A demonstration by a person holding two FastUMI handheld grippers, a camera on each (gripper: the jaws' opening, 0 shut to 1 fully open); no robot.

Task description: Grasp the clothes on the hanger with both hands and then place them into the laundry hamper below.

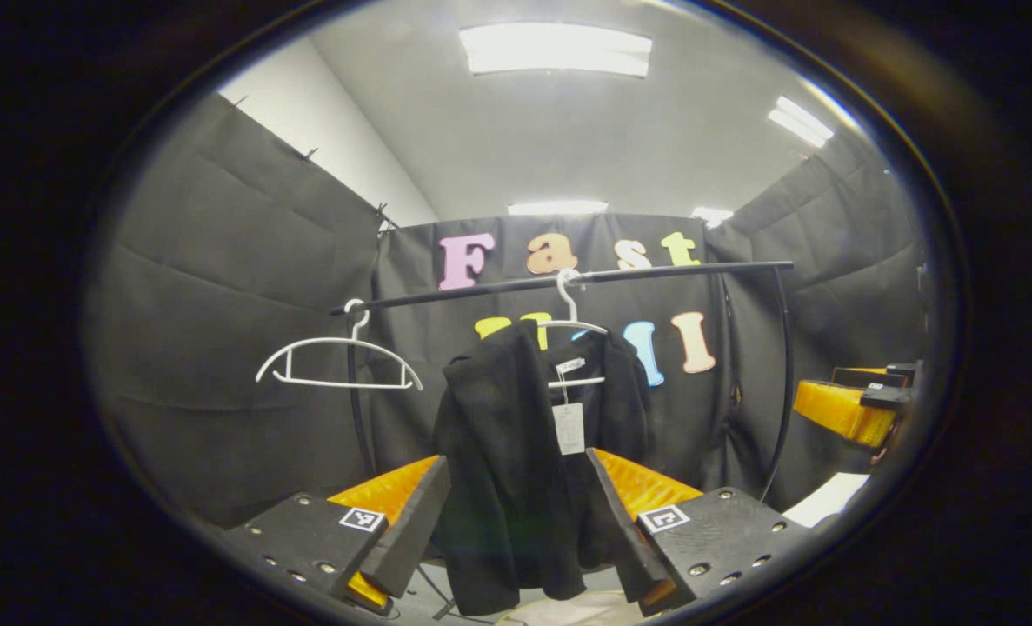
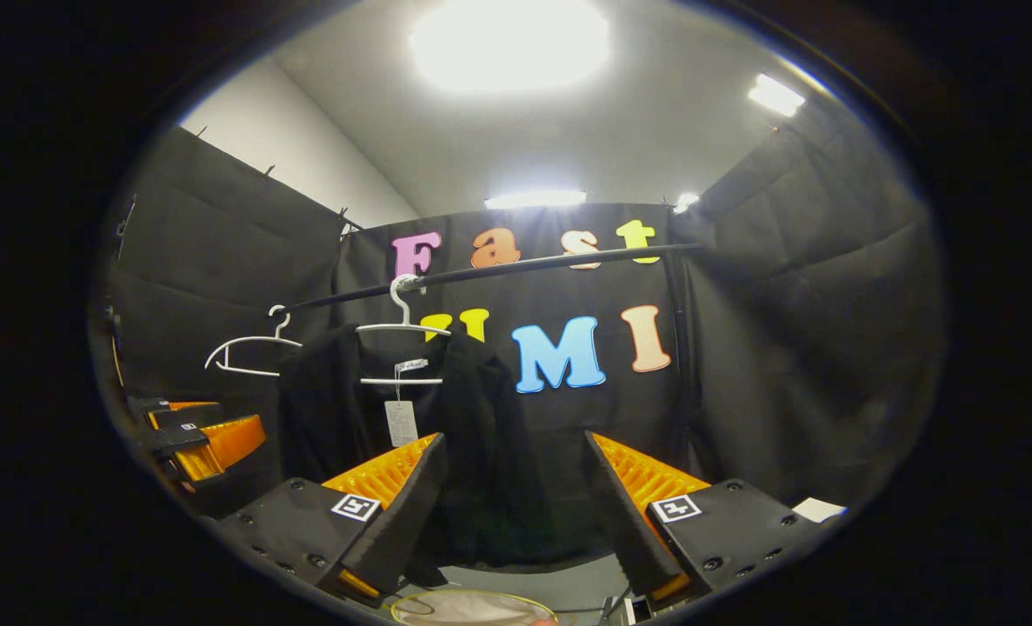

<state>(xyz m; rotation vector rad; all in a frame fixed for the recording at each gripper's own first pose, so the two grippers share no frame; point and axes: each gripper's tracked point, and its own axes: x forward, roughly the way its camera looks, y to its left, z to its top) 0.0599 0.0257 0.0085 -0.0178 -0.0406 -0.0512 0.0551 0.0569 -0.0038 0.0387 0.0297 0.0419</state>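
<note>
Both grippers, left gripper (image 1: pixel 516 522) and right gripper (image 2: pixel 516 513), spread wide, black jacket (image 1: pixel 516 452) ahead between jaws, ungrabbed. Risk: jacket snags hanger (image 1: pixel 570 348), yanks rail (image 1: pixel 568 280).

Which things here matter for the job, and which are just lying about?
Job: black garment on its white hanger; hamper rim below; left claw and right claw, both open.
Lying about: empty hanger; rail.

An empty white hanger (image 1: pixel 338 359) hangs on the black rail (image 1: pixel 568 280), beside ceiling lights (image 1: pixel 555 49) overhead.
</note>
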